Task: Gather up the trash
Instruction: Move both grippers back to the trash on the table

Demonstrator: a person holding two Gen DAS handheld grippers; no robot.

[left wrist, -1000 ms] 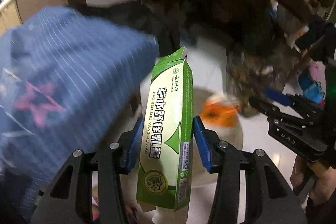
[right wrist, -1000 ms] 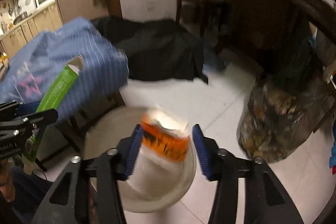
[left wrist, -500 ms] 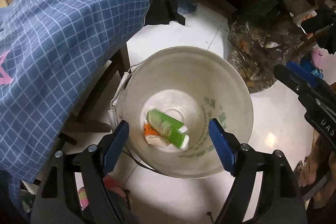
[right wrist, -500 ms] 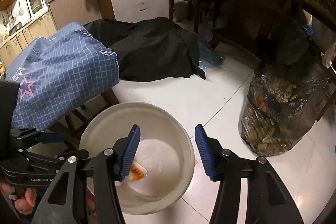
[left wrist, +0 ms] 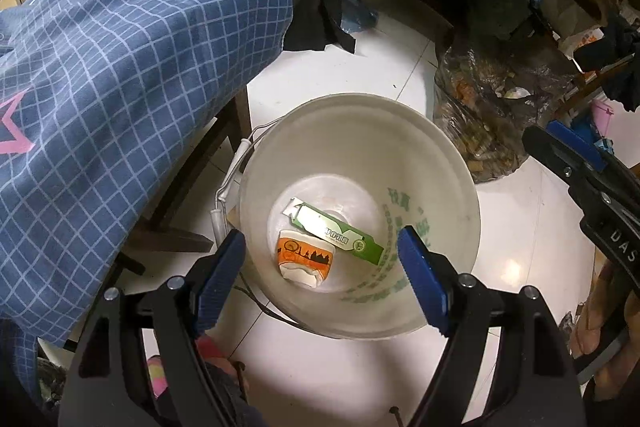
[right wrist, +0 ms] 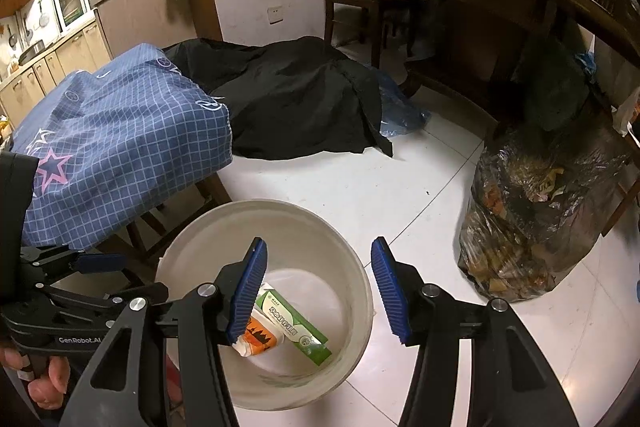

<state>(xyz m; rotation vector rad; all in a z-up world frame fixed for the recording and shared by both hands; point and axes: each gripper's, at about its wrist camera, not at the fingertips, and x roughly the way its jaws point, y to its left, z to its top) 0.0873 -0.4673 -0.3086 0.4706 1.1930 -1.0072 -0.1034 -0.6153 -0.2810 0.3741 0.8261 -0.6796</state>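
White bucket (left wrist: 440, 187) on the floor holds both pieces of trash: the green box (left wrist: 340, 231) lies across the orange wrapper (left wrist: 304, 255). Your left gripper (left wrist: 320, 275) and right gripper (right wrist: 316, 291) hang over it, both released and empty. You could knock the rim and tip it. Blue cloth (left wrist: 120, 87) crowds the left; a full trash bag (right wrist: 540, 219) sits right.
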